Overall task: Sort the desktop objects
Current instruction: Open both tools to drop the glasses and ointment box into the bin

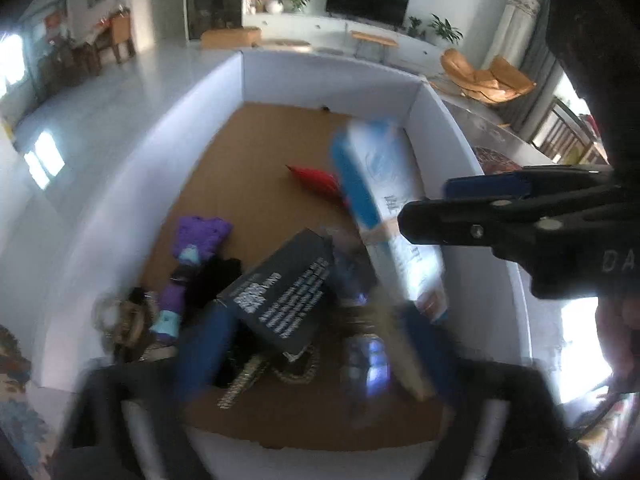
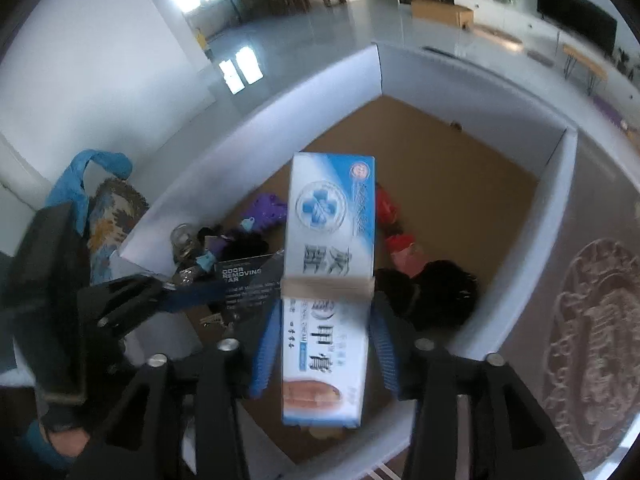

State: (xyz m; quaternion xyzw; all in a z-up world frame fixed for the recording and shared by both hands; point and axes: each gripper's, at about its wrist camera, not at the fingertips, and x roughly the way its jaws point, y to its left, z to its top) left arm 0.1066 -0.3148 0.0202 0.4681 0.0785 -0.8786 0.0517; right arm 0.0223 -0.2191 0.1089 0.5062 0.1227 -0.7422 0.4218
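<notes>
A white-walled carton (image 1: pixel 328 80) with a brown floor holds the sorted items. My left gripper (image 1: pixel 316 348) is open above its near end. A dark printed box (image 1: pixel 280 292) lies tilted between and beyond its blurred blue fingers (image 1: pixel 204 352), untouched by the pads. My right gripper (image 2: pixel 326 350) is open over the carton (image 2: pixel 560 208). A blue-and-white carton of cream (image 2: pixel 328 280) with a rubber band hangs between its blue pads (image 2: pixel 264 352), with a gap on both sides. The left wrist view shows the same blue-and-white carton (image 1: pixel 384 208) blurred beside the right gripper (image 1: pixel 440 216).
Inside the carton lie a purple toy (image 1: pixel 200 236), a red item (image 1: pixel 316 180), a black fluffy thing (image 2: pixel 444 292), a glass jar (image 2: pixel 184 236) and a chain (image 1: pixel 240 384). A patterned tabletop (image 2: pixel 592 320) lies right of it, a blue bag (image 2: pixel 84 176) to the left.
</notes>
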